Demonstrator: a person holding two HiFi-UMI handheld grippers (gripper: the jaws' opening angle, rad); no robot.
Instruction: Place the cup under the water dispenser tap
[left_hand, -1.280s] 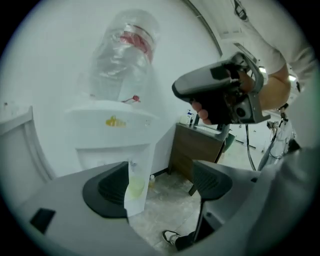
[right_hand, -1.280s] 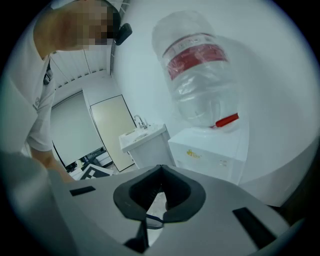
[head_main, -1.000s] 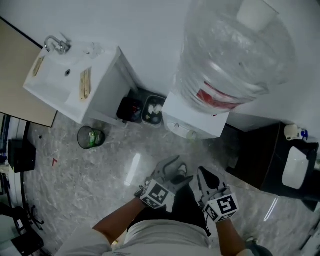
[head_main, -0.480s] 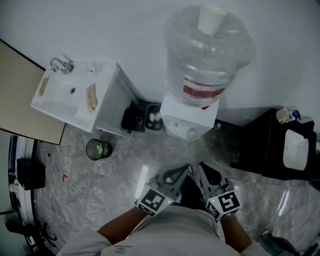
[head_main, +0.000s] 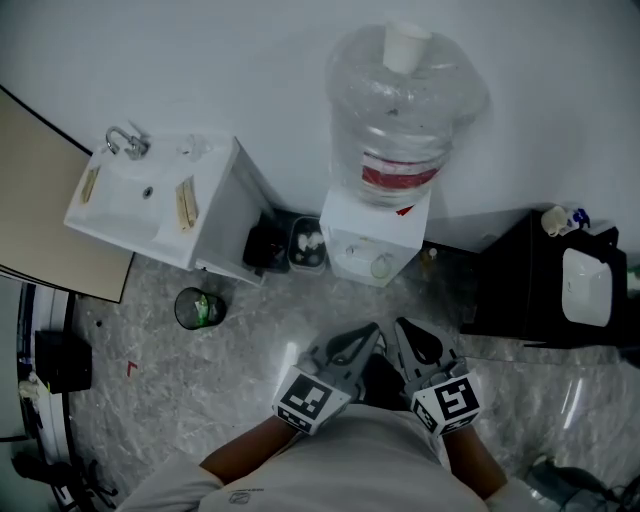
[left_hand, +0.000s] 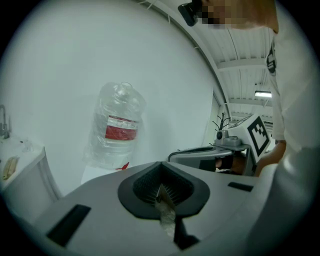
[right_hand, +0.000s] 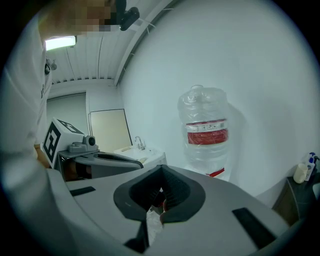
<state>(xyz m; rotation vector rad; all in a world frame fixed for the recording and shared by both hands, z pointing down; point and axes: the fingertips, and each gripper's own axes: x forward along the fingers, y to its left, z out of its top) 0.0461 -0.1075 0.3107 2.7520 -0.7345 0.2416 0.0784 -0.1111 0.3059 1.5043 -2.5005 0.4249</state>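
The water dispenser (head_main: 373, 238) stands against the back wall with a big clear bottle (head_main: 403, 115) on it. A white cup (head_main: 405, 46) sits on top of the bottle. The dispenser's taps face me, with a small round part (head_main: 381, 266) below them. My left gripper (head_main: 352, 345) and right gripper (head_main: 413, 343) are side by side close to my body, well short of the dispenser, both shut and holding nothing. The left gripper view shows its jaws (left_hand: 162, 189) meeting, with the bottle (left_hand: 116, 127) beyond. In the right gripper view the jaws (right_hand: 161, 192) also meet, bottle (right_hand: 206, 132) ahead.
A white sink unit (head_main: 150, 205) stands left of the dispenser, with a dark bin and a grey bin (head_main: 285, 243) between them. A round waste bin (head_main: 198, 308) sits on the marble floor. A black cabinet (head_main: 520, 285) with a white basin (head_main: 586, 285) is at the right.
Both grippers have risen and stayed near my body. The left gripper's jaws went from open to shut. The dispenser now looks farther off and sits fully in view.
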